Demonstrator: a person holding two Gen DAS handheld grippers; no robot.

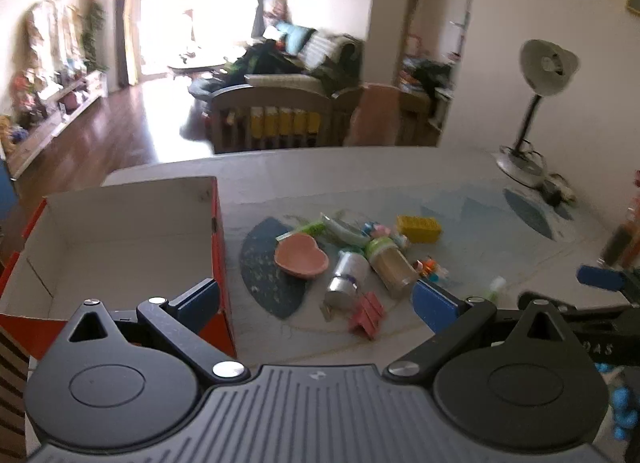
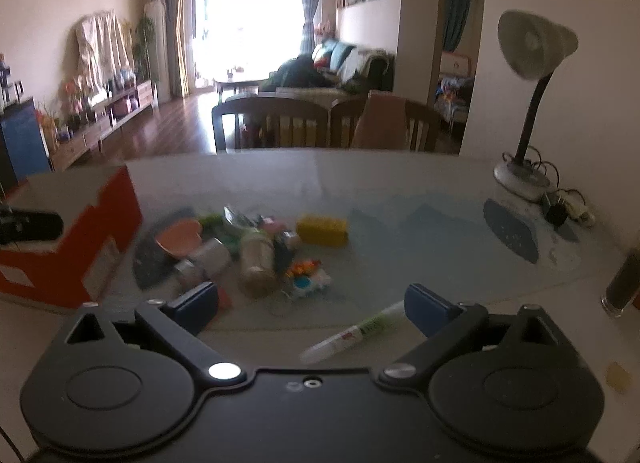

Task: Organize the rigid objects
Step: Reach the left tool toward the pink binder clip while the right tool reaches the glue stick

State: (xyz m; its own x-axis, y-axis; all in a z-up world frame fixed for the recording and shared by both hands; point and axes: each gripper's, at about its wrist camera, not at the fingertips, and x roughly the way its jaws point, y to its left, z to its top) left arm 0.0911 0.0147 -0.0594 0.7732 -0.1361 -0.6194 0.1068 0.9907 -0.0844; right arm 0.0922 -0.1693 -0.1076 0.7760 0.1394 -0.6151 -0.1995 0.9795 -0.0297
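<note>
An open red cardboard box (image 1: 120, 231) with a white inside stands at the table's left; it looks empty. Right of it lies a pile: a pink heart-shaped dish (image 1: 301, 256), a silver and white bottle (image 1: 346, 276), a green-capped jar (image 1: 390, 263) on its side, a yellow toy brick (image 1: 418, 228), a pink ridged piece (image 1: 367, 314) and small colourful toys (image 1: 430, 266). My left gripper (image 1: 316, 303) is open, above the table before the pile. My right gripper (image 2: 312, 309) is open too, with a white and green tube (image 2: 354, 333) lying between its fingers on the table. The box (image 2: 72, 239) and pile (image 2: 256, 251) lie ahead-left.
A desk lamp (image 2: 524, 111) with cables and a plug stands at the table's far right. A dark bottle (image 2: 622, 283) stands at the right edge. Dark placemats (image 1: 266, 267) lie under the glass top. Wooden chairs (image 2: 280, 123) stand behind the table's far edge.
</note>
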